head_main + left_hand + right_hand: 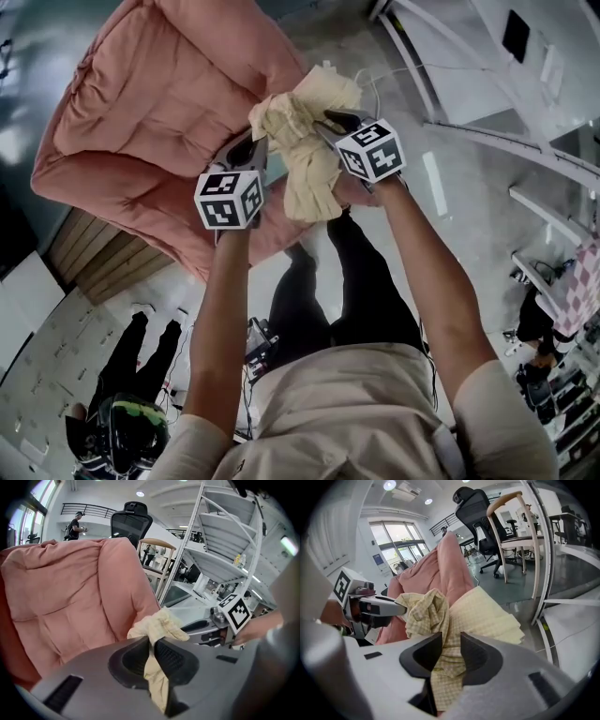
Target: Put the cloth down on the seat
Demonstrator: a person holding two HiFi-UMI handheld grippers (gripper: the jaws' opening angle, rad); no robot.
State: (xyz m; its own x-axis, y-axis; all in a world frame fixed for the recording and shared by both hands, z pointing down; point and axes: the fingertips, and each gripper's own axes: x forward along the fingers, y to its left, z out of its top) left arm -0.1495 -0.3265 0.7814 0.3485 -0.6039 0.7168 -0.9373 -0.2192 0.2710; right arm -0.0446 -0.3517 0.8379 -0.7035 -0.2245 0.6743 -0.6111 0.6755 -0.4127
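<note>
Cloth (305,141), pale yellow check, bunched, held up off seat between two grippers, loose folds hanging below them. Left gripper (151,641): jaws closed tight, thin twist of cloth pinched between pads. Right gripper (447,641): jaws set wider, thick fold of cloth filling gap, pressed from both sides. Gripper tips near each other, converging on bundle. Pink cushioned seat (150,122) just behind cloth; in head view cloth overlaps seat's front edge. Whether cloth touches cushion: cannot tell.
</note>
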